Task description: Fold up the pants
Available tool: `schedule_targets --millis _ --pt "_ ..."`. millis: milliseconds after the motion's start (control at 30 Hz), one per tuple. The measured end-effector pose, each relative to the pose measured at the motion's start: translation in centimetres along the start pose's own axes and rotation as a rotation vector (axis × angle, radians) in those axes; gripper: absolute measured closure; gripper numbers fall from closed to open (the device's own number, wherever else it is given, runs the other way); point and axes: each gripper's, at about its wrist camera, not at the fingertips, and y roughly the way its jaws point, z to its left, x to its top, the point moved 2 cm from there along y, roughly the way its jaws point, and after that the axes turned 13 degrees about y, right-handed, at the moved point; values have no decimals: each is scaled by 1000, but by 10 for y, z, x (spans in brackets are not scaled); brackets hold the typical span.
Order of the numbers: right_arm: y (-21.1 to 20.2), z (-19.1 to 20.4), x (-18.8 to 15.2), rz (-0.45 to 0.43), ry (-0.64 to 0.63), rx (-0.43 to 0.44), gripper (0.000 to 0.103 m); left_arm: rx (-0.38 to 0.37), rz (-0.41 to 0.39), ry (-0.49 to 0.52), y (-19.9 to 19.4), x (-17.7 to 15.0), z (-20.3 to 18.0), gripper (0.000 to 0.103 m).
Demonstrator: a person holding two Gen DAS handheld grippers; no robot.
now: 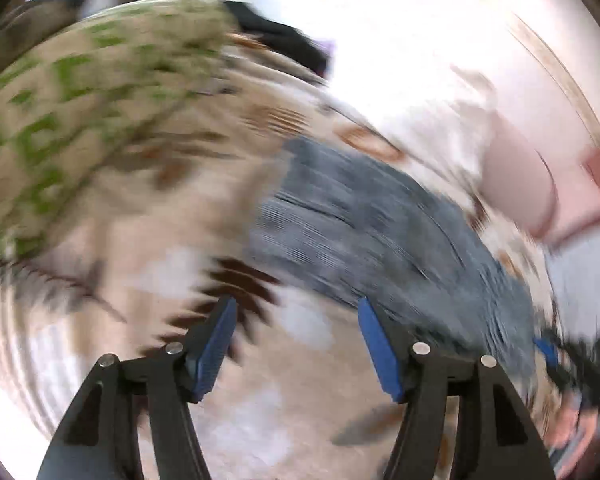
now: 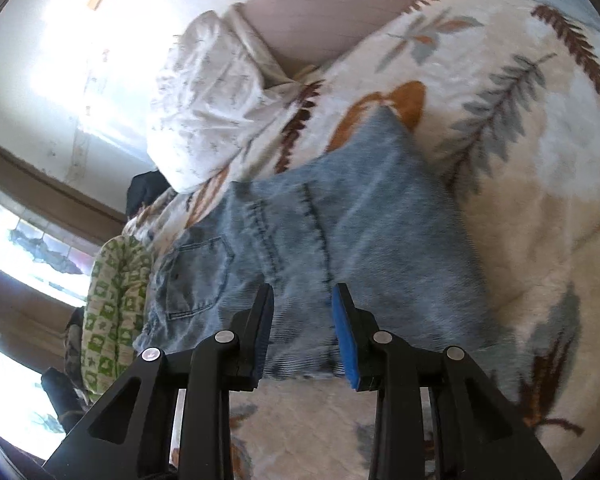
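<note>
Folded light-blue denim pants (image 2: 320, 240) lie on a cream bedspread with a leaf print (image 2: 520, 160). In the right wrist view my right gripper (image 2: 302, 300) is open, its blue pads just above the near edge of the pants, holding nothing. In the left wrist view, which is heavily blurred, the pants (image 1: 372, 224) lie ahead and to the right of my left gripper (image 1: 296, 308), which is open and empty over the bedspread (image 1: 140, 240).
A white crumpled cloth (image 2: 208, 96) and a pink headboard or wall (image 2: 332, 12) lie beyond the pants. A green-and-white patterned cloth (image 2: 116, 304) sits at the bed's left edge, also in the left view (image 1: 72, 112). Dark clothing (image 1: 284, 40) lies farther back.
</note>
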Motion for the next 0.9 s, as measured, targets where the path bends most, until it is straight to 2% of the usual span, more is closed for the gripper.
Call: schedule_targets --millis 67,133,233,333,400,467,500,567,600,700,800,867,900 --pt "3 8 -5 -11 -31 15 72 -17 -30 -70 2 2 13 35" --pt "6 15 -12 -17 -70 23 72 9 -50 -105 7 5 19 29" --pt "10 22 -23 -19 -119 26 72 0 -74 -160 22 12 26 22" --pt "16 37 -37 -16 -205 -24 71 -104 -55 -247 43 13 26 20" --pt "23 49 -44 3 -245 -39 70 -116 -23 -251 60 11 23 20" --pt "36 68 -47 36 -269 -61 68 -171 -18 -252 72 9 17 20" --pt "43 79 -49 50 -287 -68 67 -210 1 -235 80 9 11 23" --pt "61 113 -52 81 -356 -81 66 -234 -1 -204 84 9 2 36" --pt "70 128 -53 94 -391 -90 66 -255 4 -178 87 10 -4 49" --pt "105 187 -59 165 -498 -94 50 -267 -6 -188 88 12 -4 67" --pt "145 242 -64 246 -588 -94 44 -306 9 -262 93 13 4 70" --pt "172 269 -68 291 -634 -106 35 -301 12 -269 94 14 4 71" --pt "190 283 -71 326 -659 -119 35 -295 8 -268 93 14 3 71"
